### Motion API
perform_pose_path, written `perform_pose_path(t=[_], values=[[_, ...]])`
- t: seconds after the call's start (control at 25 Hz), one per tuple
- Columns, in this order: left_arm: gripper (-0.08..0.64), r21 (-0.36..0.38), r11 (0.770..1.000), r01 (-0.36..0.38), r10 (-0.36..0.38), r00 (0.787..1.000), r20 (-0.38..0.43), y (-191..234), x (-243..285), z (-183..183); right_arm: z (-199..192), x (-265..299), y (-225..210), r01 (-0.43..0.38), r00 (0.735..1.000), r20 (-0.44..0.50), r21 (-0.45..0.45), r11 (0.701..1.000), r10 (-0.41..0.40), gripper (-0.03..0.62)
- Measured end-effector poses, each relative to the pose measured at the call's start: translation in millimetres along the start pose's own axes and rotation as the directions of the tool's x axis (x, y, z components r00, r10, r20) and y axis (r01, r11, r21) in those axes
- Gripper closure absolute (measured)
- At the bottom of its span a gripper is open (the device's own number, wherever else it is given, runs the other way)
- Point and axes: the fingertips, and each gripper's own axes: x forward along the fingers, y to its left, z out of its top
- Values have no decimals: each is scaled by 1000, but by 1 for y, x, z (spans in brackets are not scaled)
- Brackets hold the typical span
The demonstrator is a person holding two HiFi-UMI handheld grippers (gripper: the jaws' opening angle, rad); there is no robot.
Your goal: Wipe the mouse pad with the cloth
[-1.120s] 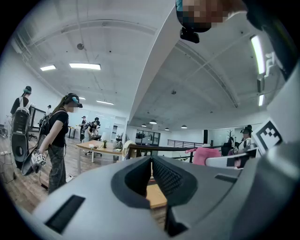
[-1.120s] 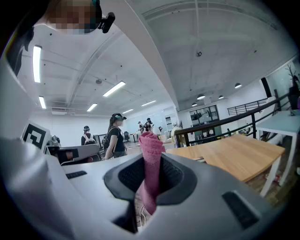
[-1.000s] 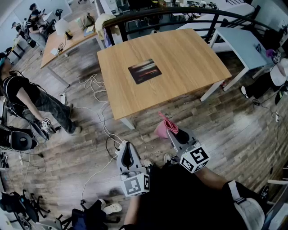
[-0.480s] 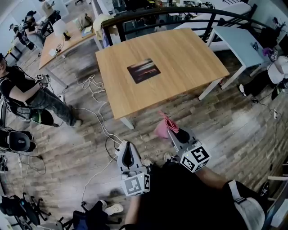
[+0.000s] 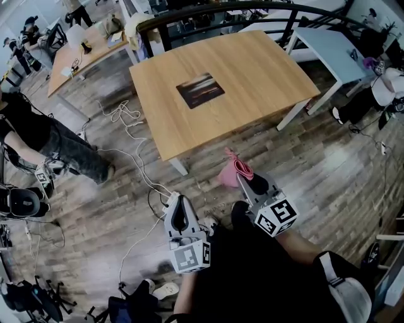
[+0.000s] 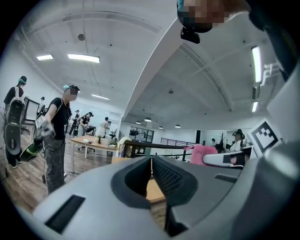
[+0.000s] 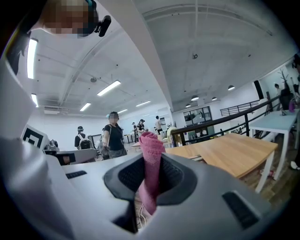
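A dark mouse pad (image 5: 200, 90) lies flat near the middle of the wooden table (image 5: 265, 69), well ahead of both grippers. My right gripper (image 5: 243, 174) is shut on a pink cloth (image 5: 232, 170), held over the floor short of the table's near edge. In the right gripper view the cloth (image 7: 150, 164) stands up between the jaws. My left gripper (image 5: 177, 200) is shut with nothing in it, low at the left over the floor; in the left gripper view its jaws (image 6: 151, 173) meet, and the cloth (image 6: 201, 153) shows at the right.
White cables (image 5: 129, 140) trail over the wood floor left of the table. A person (image 5: 44, 139) stands at far left by a chair (image 5: 19, 202). A pale blue table (image 5: 328, 47) is at the right, a railing (image 5: 240, 9) behind, another desk (image 5: 82, 50) at back left.
The view has shifted slightly toward the table. The person at the left has moved and lowered an arm. Both grippers hold much the same pose.
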Motion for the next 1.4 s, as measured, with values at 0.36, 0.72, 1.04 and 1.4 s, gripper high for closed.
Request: perform_pose_path(t=[0.36,0.72,1.04,1.4], values=[[535,-6,1000,-20,20,1000,-19,11,23,-7,2,24,-11,-3,1000,4,10,1000,3,526],[535,-4,998,-60,60,998,-20,-2,95,-4,14,76,-55,-71,997,-12,4,998,71,526],[535,-16,995,-103,103,995,-10,-23,174,2,31,126,-108,-143,989,-44,1,990,143,526],[535,-17,984,-177,177,984,-4,-43,239,5,49,171,-166,-212,975,-63,5,977,212,526]])
